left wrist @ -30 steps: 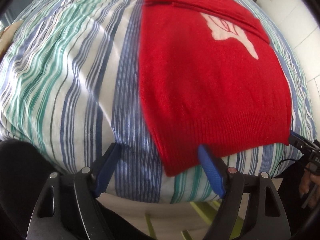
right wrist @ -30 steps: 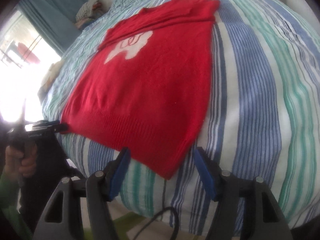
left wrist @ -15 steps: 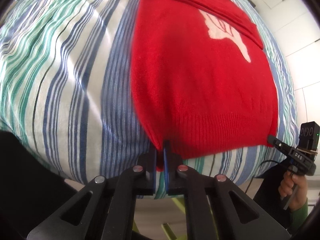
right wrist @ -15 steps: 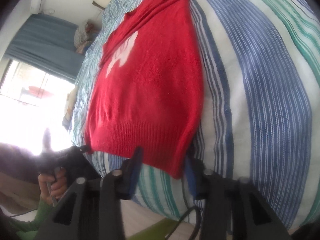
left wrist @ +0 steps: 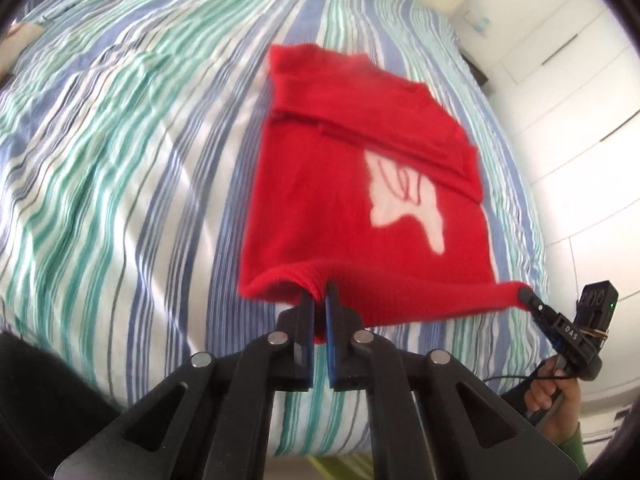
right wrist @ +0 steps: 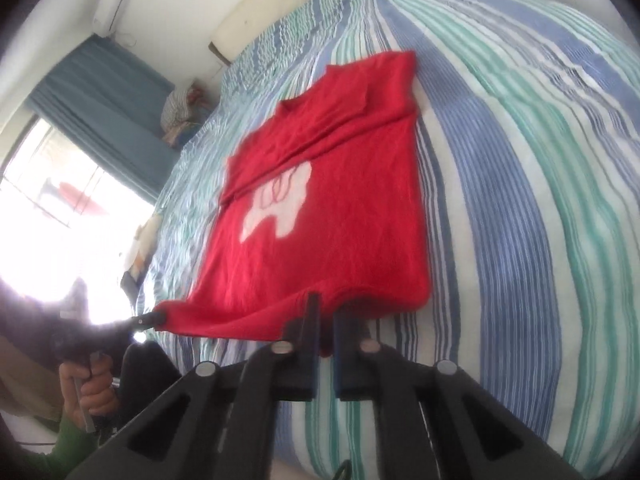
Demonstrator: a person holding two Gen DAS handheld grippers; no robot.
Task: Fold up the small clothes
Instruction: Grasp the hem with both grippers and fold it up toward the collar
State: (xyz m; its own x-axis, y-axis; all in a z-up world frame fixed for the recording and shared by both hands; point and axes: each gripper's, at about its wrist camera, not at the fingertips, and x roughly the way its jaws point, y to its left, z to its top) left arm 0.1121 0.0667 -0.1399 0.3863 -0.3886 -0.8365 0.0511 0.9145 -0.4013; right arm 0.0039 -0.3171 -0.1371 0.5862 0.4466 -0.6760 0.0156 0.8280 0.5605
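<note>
while both hands are up, my left gripper (left wrist: 320, 294) is clamped on one hem corner of the red sweater (left wrist: 360, 184) and my right gripper (right wrist: 326, 306) on the other, hem raised off the striped bedspread (left wrist: 120, 160), collar end lying ahead.

Sweater hem (left wrist: 400, 296) now pinched, lifted
</note>
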